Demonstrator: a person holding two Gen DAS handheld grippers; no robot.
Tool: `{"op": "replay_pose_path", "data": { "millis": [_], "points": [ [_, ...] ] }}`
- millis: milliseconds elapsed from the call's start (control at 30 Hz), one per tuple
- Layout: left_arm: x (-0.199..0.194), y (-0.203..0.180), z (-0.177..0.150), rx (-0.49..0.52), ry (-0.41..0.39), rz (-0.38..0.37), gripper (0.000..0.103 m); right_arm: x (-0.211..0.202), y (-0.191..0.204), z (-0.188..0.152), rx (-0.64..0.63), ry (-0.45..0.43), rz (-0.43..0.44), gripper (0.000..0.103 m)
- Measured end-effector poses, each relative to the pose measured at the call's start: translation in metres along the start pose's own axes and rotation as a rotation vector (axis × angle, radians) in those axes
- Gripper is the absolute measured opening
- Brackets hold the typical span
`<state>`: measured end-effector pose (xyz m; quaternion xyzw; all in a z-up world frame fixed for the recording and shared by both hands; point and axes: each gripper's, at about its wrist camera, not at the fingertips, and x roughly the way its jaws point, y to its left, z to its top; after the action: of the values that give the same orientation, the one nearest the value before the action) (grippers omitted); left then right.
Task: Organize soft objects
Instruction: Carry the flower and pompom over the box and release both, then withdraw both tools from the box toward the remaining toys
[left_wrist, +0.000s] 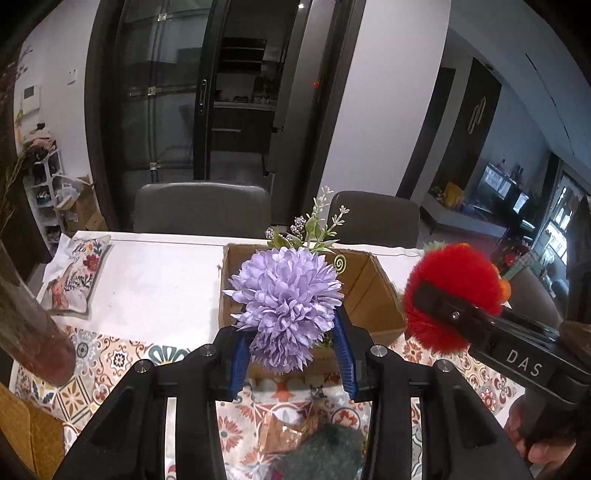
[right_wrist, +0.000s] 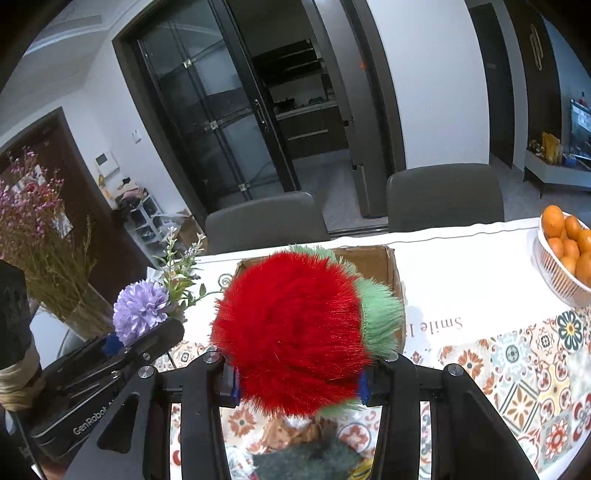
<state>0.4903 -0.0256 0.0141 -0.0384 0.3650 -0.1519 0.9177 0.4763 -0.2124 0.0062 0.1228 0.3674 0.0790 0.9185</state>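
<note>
Both tongs are loaded. Our right gripper (right_wrist: 299, 380) pinches the red and green plush ball (right_wrist: 295, 328), which fills the lower centre of the right wrist view; our left gripper (left_wrist: 293, 354) pinches the purple artificial flower (left_wrist: 286, 302) between its blue pads (left_wrist: 343, 354), at the centre of the left wrist view.

We list the remaining items from largest to smallest:

1. Table (right_wrist: 461, 266): spans the middle band of both views, with a white cover and a patterned runner (right_wrist: 517, 373) along the lower right.
2. Cardboard box (left_wrist: 373, 295): open-topped, at the centre of the left wrist view, directly behind both held objects. We judge it to be the collection point.
3. Embroidered cushion (left_wrist: 75, 273): flat on the table at centre left, well apart from the box.
4. Dark fuzzy object (left_wrist: 325, 454): on the runner at the bottom centre, below the left gripper. We cannot tell what it is.

Task status: we judge the work to be at mid-stage. Two soft objects are lifted but neither is released. The box contents are mostly hidden. The cushion and the dark object remain outside it.

Pose: both grippers are held side by side above the near edge of the box, pointing forward and slightly down, with the right one just beside the left and angled toward it.
</note>
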Motion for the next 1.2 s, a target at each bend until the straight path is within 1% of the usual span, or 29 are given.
{"op": "replay_pose_path", "data": {
  "millis": [333, 433, 567, 733, 800, 867, 900, 933, 967, 1000, 1033, 1133, 1200],
  "points": [
    [0.045, -0.002, 0.034, -0.033, 0.093, -0.017, 0.040, 0.042, -0.013, 0.034, 0.010, 0.109, 0.012, 0.045],
    [0.059, -0.006, 0.038, -0.027, 0.121, 0.006, 0.040, 0.057, -0.017, 0.040, 0.011, 0.149, -0.003, 0.047],
    [0.079, -0.008, 0.042, -0.036, 0.154, 0.015, 0.041, 0.076, -0.021, 0.046, 0.014, 0.184, -0.006, 0.047],
    [0.102, -0.012, 0.042, -0.034, 0.204, 0.008, 0.042, 0.099, -0.026, 0.046, 0.018, 0.233, -0.005, 0.047],
    [0.111, -0.012, 0.040, -0.021, 0.222, 0.027, 0.043, 0.107, -0.030, 0.046, 0.027, 0.242, -0.013, 0.047],
    [0.117, -0.014, 0.037, -0.005, 0.234, 0.026, 0.050, 0.114, -0.033, 0.046, 0.035, 0.256, -0.009, 0.048],
    [0.120, -0.015, 0.037, 0.000, 0.240, 0.026, 0.053, 0.117, -0.034, 0.047, 0.037, 0.265, -0.007, 0.054],
    [0.123, -0.015, 0.037, 0.005, 0.244, 0.028, 0.060, 0.122, -0.035, 0.047, 0.038, 0.272, -0.009, 0.067],
    [0.125, -0.015, 0.037, 0.010, 0.246, 0.036, 0.066, 0.124, -0.036, 0.049, 0.040, 0.272, -0.011, 0.074],
    [0.126, -0.015, 0.037, 0.014, 0.244, 0.053, 0.067, 0.125, -0.037, 0.049, 0.044, 0.265, -0.015, 0.082],
    [0.127, -0.014, 0.039, 0.016, 0.244, 0.061, 0.068, 0.125, -0.038, 0.050, 0.050, 0.252, -0.022, 0.083],
    [0.124, -0.012, 0.040, 0.020, 0.239, 0.087, 0.069, 0.125, -0.042, 0.052, 0.072, 0.251, -0.029, 0.083],
    [0.119, -0.010, 0.040, 0.025, 0.227, 0.105, 0.069, 0.122, -0.042, 0.053, 0.072, 0.242, -0.056, 0.083]
  ]
}}
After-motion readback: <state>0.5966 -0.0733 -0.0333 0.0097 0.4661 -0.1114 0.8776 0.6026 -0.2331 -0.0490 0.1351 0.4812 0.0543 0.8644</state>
